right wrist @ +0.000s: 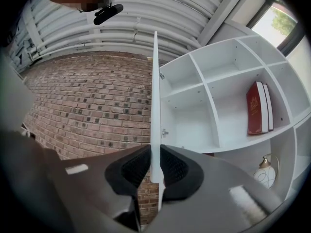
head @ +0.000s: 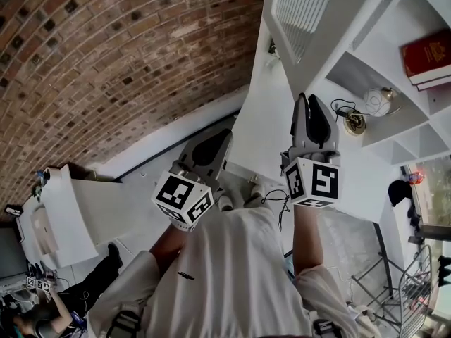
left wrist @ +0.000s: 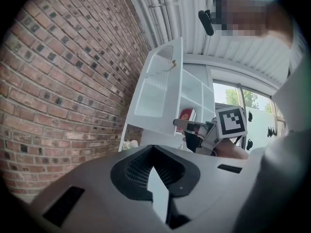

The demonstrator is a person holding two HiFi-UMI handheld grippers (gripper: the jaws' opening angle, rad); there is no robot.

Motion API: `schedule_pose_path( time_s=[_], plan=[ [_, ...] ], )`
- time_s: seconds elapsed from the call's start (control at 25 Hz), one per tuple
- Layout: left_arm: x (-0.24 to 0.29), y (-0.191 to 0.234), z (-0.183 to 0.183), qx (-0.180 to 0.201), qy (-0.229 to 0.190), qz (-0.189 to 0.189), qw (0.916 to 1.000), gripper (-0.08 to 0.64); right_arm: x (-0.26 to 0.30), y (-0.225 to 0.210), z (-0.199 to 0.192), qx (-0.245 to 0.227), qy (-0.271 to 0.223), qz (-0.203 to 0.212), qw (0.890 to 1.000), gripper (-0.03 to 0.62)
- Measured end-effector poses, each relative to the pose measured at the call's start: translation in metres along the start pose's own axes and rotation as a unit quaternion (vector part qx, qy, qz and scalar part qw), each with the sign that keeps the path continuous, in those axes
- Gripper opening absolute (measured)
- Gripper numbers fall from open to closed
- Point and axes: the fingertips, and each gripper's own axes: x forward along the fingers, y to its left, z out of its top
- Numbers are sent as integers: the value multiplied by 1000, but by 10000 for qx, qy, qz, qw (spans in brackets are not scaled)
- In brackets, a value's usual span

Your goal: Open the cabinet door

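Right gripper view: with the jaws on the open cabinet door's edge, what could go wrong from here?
1. The right hand-held gripper pinches only the thin edge of the cabinet door, so it may slip off if the pull strays from the door's arc.
2. The door already stands well open beside the brick wall. Swung further, it may knock against the wall.

No legible text anywhere. Red book (right wrist: 256,108) standing on the shelf (right wrist: 228,144) is showing gold spine print, too small to read.
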Motion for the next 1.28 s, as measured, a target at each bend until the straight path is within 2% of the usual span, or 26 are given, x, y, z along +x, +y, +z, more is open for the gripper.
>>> schedule_pose_path(
  time_s=[0.36, 0.84, 1.28],
  plan=[
    [-27, 16, 1, -53, -100, 276, 9996, 9, 5, 37, -1, 3, -19, 267, 9996, 69],
    [-54, 38, 6, -54, -176, 573, 9982, 9, 24, 92, -6, 27, 16, 850, 9964, 69],
    [-69, 52, 7, -88, -293, 837, 9960, 9, 38, 120, -9, 93, 17, 1200, 9927, 67]
  ],
)
